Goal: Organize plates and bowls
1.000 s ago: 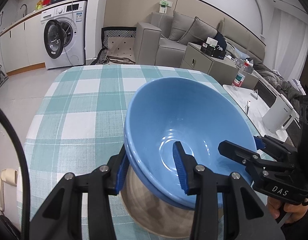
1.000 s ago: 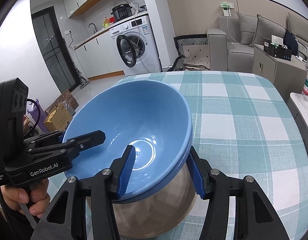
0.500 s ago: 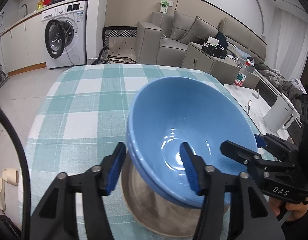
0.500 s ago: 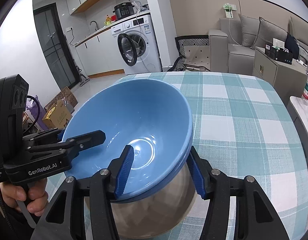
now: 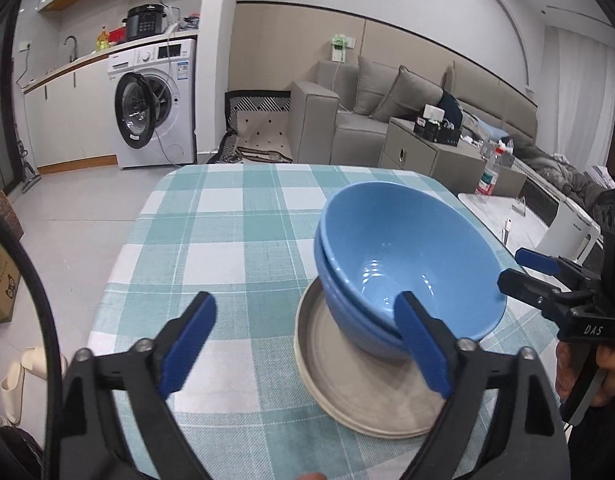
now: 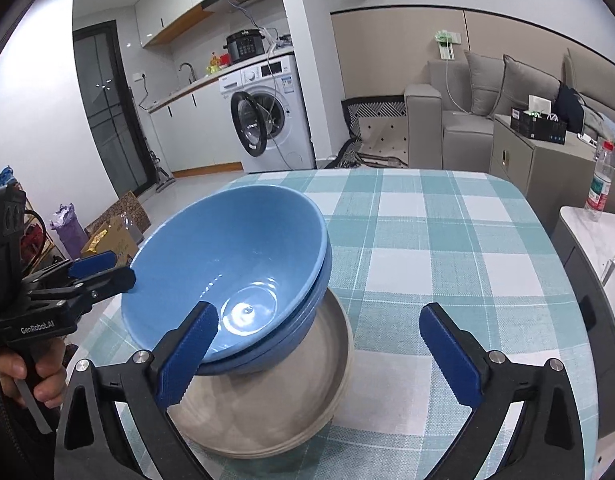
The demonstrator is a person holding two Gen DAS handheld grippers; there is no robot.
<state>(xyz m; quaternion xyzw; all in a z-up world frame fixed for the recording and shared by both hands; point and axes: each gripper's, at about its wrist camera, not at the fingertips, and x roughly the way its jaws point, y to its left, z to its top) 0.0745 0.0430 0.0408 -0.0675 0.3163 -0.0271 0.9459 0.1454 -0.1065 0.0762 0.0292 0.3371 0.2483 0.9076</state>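
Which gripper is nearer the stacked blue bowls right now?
Hard to call; roughly equal. The left gripper is open at the blue bowls' left side; the right gripper is open at their right side. Neither grips them.

The room is evenly and fairly brightly lit, soft light with no hard shadows on the checked tablecloth (image 5: 235,240). White glints sit in the bottom of the top blue bowl (image 6: 243,312), small specular glare from overhead. Both views are fisheye: walls and cabinets bow, and black vignette fills the corners. The near gripper fingers (image 5: 187,336) look slightly soft; the far sofa (image 5: 387,120) stays reasonably sharp.
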